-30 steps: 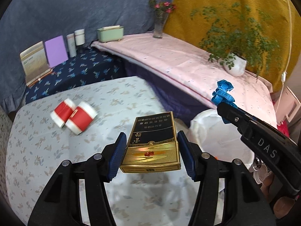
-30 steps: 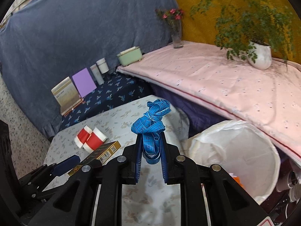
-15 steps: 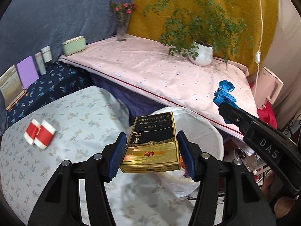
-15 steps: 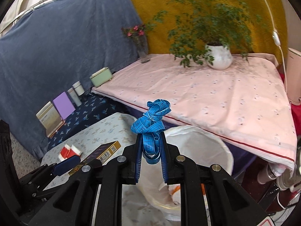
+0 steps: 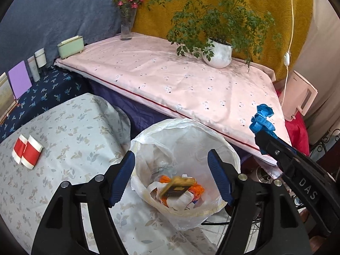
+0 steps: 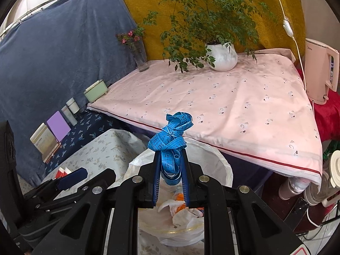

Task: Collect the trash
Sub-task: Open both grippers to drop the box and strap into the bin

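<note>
Pale floral cloth covers the low table [image 5: 63, 148] in the left wrist view, and two red-and-white rolls [image 5: 26, 154] lie on it at the left. Behind the table there is a dark blue flowered bench [image 5: 48, 91] and a higher surface with a pink cloth [image 5: 180, 85], on which stand a white plant pot [image 5: 220, 54] and a glass vase [image 5: 126, 28] with flowers. A blue curtain and a mustard curtain hang at the back. The left gripper [image 5: 171, 177] has its jaws wide apart and holds nothing. Under it stands the trash bin [image 5: 229, 155], lined with a white bag, and the gold box [image 5: 177, 188] is inside, blurred, on the paper and orange scraps. Half a second ago this box was clamped between the same jaws, above the bin.

In the right wrist view the same pink cloth [image 6: 223, 106] and plant pot [image 6: 223, 57] fill the back, with a pale appliance [image 6: 320, 72] at the right. The right gripper [image 6: 171, 174] is clamped on the blue measuring tape [image 6: 170, 138], as it was before, and it is now over the trash bin [image 6: 225, 165] and looks more steeply into it. The left gripper [image 6: 72, 176] shows at the lower left.
</note>
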Action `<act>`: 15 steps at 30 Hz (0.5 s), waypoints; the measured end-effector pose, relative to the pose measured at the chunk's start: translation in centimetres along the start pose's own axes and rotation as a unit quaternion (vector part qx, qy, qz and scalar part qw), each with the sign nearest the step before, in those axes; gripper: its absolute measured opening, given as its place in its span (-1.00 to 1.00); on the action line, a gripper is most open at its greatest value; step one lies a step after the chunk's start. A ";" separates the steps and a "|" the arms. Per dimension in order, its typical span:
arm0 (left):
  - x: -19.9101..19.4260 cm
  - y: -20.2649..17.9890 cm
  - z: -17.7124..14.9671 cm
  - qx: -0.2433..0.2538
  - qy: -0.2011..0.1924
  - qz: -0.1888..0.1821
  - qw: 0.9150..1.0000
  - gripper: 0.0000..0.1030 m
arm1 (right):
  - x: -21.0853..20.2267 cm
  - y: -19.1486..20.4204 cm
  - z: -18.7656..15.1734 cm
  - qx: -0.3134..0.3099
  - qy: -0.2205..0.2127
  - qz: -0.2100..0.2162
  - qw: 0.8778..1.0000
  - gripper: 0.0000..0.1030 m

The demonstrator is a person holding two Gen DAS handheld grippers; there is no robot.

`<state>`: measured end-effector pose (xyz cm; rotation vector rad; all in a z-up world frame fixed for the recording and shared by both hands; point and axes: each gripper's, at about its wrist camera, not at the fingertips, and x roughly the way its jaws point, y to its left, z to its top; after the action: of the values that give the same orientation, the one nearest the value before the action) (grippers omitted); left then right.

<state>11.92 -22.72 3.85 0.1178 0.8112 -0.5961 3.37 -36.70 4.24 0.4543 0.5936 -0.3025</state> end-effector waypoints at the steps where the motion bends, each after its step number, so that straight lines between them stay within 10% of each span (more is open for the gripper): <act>1: 0.1 0.2 0.0 -0.003 0.001 0.002 1.000 0.31 | 0.1 0.0 0.0 -0.001 0.001 0.000 1.000 -0.68; 15: 0.1 3.0 -0.6 -0.025 0.006 0.021 0.999 0.31 | 1.8 2.2 -0.2 -0.018 0.012 0.010 1.000 -0.58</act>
<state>13.17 -20.05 3.00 0.0933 0.8328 -0.5354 5.61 -34.94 3.68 0.4295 0.6158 -0.2670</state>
